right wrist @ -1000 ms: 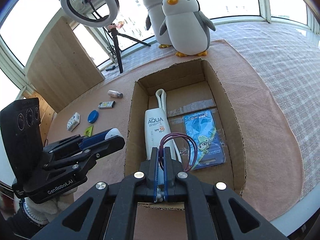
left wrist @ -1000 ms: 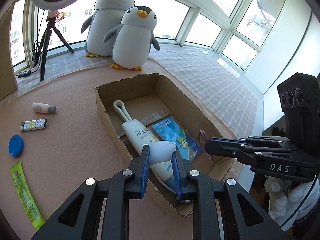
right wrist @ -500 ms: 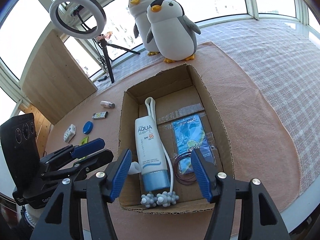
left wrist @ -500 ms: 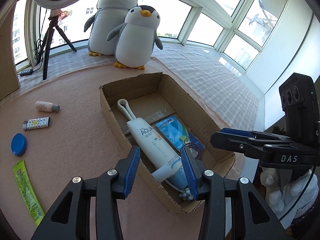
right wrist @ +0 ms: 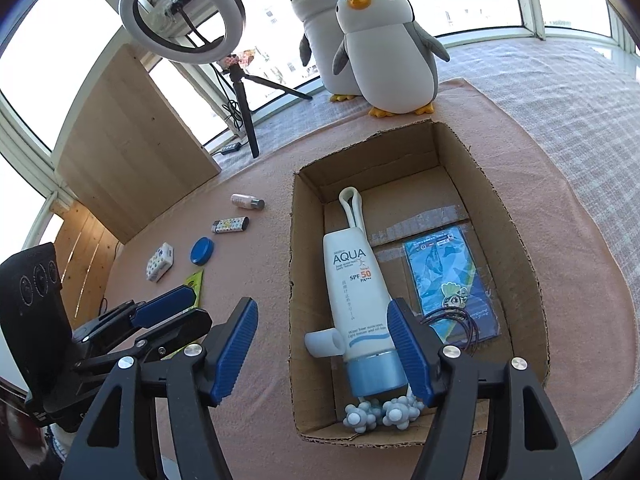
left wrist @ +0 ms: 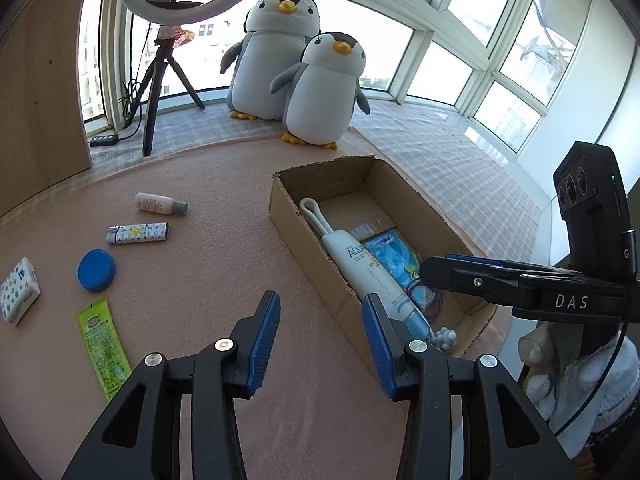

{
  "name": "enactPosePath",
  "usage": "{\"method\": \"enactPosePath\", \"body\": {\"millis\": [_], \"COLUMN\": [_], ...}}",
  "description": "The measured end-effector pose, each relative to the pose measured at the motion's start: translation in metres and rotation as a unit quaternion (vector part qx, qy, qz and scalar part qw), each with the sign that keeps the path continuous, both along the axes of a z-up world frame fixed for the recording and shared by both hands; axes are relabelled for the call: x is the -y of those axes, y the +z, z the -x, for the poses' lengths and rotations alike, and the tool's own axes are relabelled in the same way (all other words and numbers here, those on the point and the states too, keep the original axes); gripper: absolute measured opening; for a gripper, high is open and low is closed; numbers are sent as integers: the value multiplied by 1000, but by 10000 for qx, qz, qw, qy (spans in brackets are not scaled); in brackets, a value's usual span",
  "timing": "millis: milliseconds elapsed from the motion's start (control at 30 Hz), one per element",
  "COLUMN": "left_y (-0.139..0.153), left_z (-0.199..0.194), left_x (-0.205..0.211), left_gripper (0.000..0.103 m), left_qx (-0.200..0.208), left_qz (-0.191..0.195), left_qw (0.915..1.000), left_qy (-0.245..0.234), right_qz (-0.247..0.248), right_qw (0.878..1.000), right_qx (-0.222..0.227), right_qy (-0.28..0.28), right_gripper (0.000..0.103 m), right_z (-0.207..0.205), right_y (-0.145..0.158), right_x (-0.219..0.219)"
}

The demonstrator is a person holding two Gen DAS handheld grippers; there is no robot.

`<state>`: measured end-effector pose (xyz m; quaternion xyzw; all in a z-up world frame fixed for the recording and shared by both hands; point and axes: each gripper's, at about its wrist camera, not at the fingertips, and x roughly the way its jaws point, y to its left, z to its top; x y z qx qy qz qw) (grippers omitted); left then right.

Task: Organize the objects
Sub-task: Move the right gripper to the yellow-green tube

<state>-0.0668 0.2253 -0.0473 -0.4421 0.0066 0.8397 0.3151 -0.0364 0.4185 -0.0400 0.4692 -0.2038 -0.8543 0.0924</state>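
An open cardboard box [right wrist: 298, 280] lies on the pink mat. It holds a white AQUA sunscreen tube [right wrist: 356, 284], a knobbed white massager [right wrist: 380, 414], a short white cylinder [right wrist: 322, 342], a blue packet [right wrist: 448, 276] and purple hair ties [right wrist: 460, 320]. My right gripper [right wrist: 324, 352] is open and empty above the box's near left corner. My left gripper [left wrist: 320, 340] is open and empty over the mat, just left of the box [left wrist: 280, 208]. Left of it lie a small bottle [left wrist: 160, 204], a lighter [left wrist: 138, 233], a blue lid [left wrist: 97, 270], a patterned white box [left wrist: 18, 290] and a green sachet [left wrist: 103, 346].
Two plush penguins [left wrist: 320, 92] stand behind the box at the window. A ring light on a tripod [left wrist: 160, 80] and a wooden board [left wrist: 40, 80] are at the back left. The mat's edge runs close behind the box's right side.
The left gripper opened, dropped the white cylinder into the box and swung left over the mat. The right gripper opened, let the purple hair ties fall into the box, and drew back.
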Motion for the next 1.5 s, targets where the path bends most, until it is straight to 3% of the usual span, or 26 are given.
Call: {"method": "enactPosePath", "body": {"millis": [400, 767, 1067, 1500], "left_y": [-18, -53, -79, -94], "left_z": [-3, -5, -2, 1], "left_x": [84, 181, 190, 183], "left_gripper": [49, 53, 56, 56], "left_qx": [314, 816, 1204, 1429], "left_qz": [-89, -185, -333, -391], "left_qw": [9965, 9814, 9777, 9776], "left_qy": [775, 1728, 1687, 1498], "right_qz": [-34, -16, 332, 681], "right_qw": [9983, 9916, 9782, 9671], "right_qx": [-201, 48, 916, 1439], "right_qy": [551, 1294, 1832, 1983], "right_gripper": [70, 72, 72, 67], "right_z": [11, 33, 61, 75], "right_y": [1, -13, -55, -83], "right_x": [53, 112, 162, 197]}}
